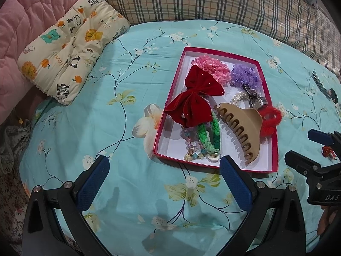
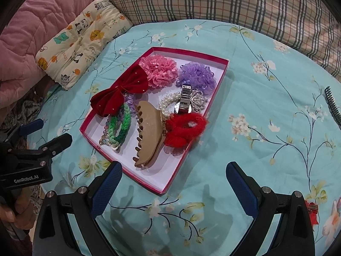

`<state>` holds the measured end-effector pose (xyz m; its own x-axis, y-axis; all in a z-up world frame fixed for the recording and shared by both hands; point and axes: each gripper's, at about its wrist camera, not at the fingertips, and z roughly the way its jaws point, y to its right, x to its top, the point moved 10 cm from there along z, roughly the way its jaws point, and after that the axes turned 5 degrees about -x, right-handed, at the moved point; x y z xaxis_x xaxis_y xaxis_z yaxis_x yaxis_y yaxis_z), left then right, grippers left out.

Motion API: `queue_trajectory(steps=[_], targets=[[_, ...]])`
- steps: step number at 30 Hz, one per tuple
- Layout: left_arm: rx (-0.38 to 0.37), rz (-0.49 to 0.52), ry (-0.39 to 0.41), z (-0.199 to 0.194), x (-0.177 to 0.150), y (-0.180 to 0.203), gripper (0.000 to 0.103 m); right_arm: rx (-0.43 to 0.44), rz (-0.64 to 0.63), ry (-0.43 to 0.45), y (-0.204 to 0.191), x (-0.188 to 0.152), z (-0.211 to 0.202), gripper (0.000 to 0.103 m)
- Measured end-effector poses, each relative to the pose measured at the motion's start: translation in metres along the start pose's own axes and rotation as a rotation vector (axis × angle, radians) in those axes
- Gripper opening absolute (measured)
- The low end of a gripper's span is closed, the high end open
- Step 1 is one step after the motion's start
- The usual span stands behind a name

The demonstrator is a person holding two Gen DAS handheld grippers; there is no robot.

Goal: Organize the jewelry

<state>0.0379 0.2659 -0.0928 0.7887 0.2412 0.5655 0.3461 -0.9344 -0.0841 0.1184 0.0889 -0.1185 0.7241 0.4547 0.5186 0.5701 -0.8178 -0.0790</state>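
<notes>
A red-rimmed box lies on the blue floral bedsheet. It holds a red velvet bow, pink and purple scrunchies, a beige claw clip, a green braided band, a pearl bracelet, a silver watch and a red fuzzy tie. My left gripper is open and empty before the box. My right gripper is open and empty at its near corner.
A black comb and a small red clip lie on the sheet right of the box. A cartoon-print pillow, pink quilt and plaid pillow line the back.
</notes>
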Motion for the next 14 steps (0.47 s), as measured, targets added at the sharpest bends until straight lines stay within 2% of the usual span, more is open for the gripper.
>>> queue_trajectory(steps=[14], targets=[[-0.025, 0.006, -0.013, 0.004, -0.002, 0.015, 0.103, 0.007, 0.052, -0.003, 0.006, -0.006, 0.004, 0.099]])
